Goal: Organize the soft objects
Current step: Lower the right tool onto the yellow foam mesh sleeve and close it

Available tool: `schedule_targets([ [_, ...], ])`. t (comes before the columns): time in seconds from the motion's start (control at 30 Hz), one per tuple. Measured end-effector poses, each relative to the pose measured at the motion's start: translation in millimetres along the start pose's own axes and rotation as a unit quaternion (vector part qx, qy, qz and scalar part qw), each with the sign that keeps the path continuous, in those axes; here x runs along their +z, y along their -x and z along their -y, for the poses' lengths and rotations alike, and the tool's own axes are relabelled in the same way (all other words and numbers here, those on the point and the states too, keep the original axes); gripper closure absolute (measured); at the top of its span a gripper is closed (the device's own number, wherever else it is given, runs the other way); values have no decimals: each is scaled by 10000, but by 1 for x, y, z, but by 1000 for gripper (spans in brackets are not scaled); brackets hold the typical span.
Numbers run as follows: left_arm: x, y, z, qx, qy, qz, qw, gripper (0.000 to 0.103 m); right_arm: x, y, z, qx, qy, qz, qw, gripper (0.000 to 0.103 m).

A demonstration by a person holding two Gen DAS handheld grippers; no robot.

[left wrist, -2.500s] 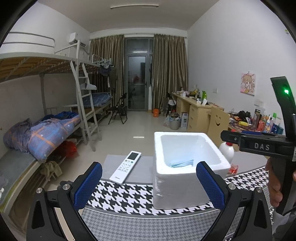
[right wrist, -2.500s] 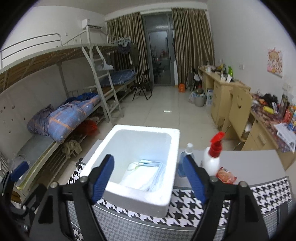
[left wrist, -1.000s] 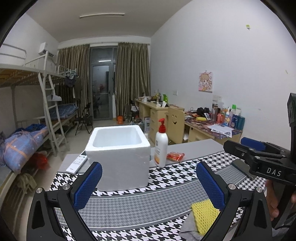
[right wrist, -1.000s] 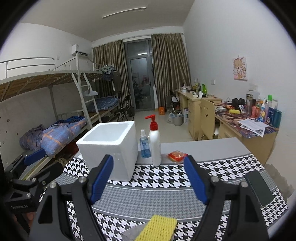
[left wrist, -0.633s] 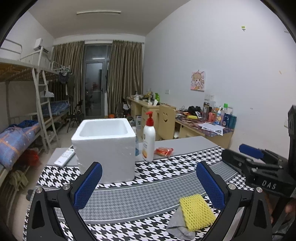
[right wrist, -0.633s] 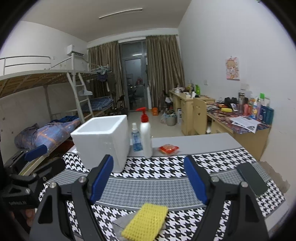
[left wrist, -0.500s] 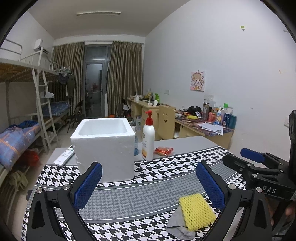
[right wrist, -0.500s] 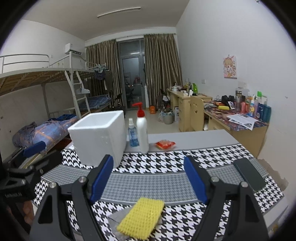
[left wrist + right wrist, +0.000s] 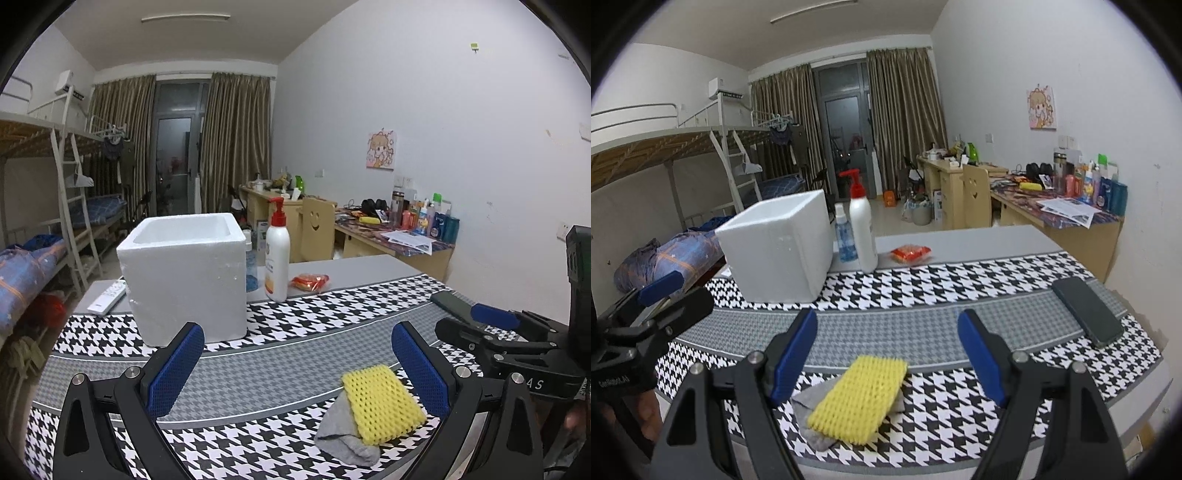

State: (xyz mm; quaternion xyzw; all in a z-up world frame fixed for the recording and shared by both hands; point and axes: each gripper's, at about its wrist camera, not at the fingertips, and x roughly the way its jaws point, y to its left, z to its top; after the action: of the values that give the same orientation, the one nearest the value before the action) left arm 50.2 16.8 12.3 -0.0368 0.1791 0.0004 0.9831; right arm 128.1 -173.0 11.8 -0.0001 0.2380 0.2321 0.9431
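L wrist cam: left gripper (image 9: 297, 363) spread wide, nothing between its pads. Yellow mesh sponge (image 9: 382, 402) lies on a grey cloth (image 9: 341, 435) near the tablecloth's (image 9: 295, 354) front edge, white foam box (image 9: 184, 273) well behind.

R wrist cam: right gripper (image 9: 888, 354) spread too, empty, over the sponge (image 9: 860, 397) w/ no contact. Phone (image 9: 1086, 310) off to the right.
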Motion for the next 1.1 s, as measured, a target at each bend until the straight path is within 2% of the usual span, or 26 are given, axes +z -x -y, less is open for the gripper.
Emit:
schedule_targets([
  [0.3,-16,-8,3,18,-46,-177,9998,1,-21,-14,-1,103,0,-388,9992,21],
  [0.43,-22,-11,6,43,-95,-247,9996,1,-27,-21,3,175,-186,-536,9982,21],
  [0.7,-27,-18,4,-14,39,-346,9994,1,-44,-34,1,225,-260,-862,9957,22],
  [0.87,-32,-23,6,-65,11,-448,9990,1,-58,-49,5,302,-507,-1219,9908,32],
  [1.0,-36,-27,7,-95,9,-508,9987,1,-66,-55,6,378,-609,-1458,9867,47],
  [1.1,-38,-29,8,-86,-3,-554,9984,1,-68,-56,6,414,-652,-1558,9848,50],
])
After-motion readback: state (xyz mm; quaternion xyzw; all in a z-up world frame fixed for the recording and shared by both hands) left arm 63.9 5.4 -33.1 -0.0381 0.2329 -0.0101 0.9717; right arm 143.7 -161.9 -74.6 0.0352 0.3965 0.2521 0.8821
